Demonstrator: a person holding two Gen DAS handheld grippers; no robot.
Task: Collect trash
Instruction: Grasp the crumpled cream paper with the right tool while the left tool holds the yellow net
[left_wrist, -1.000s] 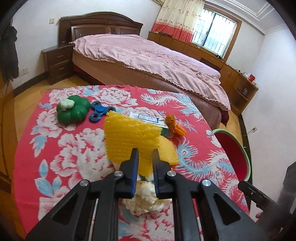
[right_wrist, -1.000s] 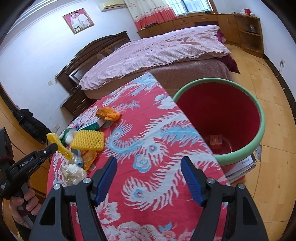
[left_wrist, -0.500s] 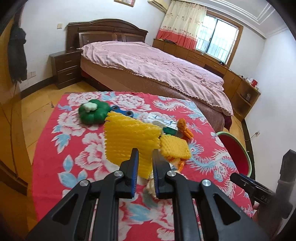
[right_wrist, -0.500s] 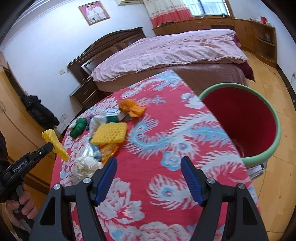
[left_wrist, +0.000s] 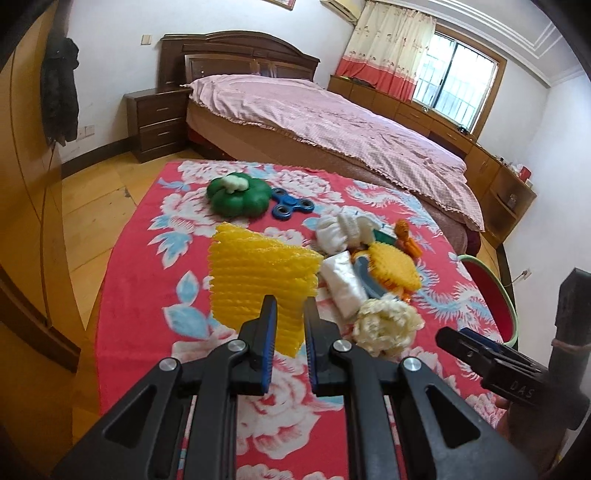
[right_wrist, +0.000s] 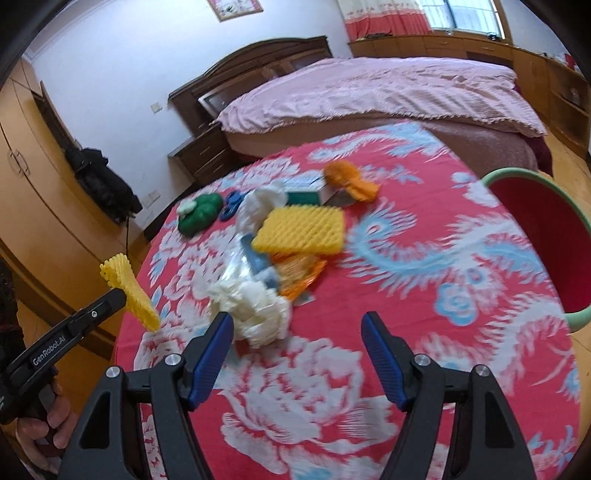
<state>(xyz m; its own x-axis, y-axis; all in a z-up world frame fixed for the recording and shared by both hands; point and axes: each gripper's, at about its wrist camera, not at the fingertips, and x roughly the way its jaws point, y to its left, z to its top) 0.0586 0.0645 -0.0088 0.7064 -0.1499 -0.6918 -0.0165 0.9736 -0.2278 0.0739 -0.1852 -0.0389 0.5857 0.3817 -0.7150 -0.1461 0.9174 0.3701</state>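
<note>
Your left gripper (left_wrist: 289, 325) is clamped on a yellow foam net (left_wrist: 258, 273), held clear above the floral tablecloth (left_wrist: 140, 295). Your right gripper (right_wrist: 295, 354) stands open and empty — a crumpled white foam wad (right_wrist: 255, 306) lies just ahead of its left finger. The red bin (right_wrist: 539, 236) sits beside the table's right edge.

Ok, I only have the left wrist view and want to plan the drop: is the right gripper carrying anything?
Observer: No. The right gripper stands open and empty; a crumpled white wad lies on the table just ahead of its left finger.
Operator: And the bin for my yellow foam net?
Observer: The red bin with a green rim stands beside the table's edge, at the right of the right wrist view, mouth open.
</note>
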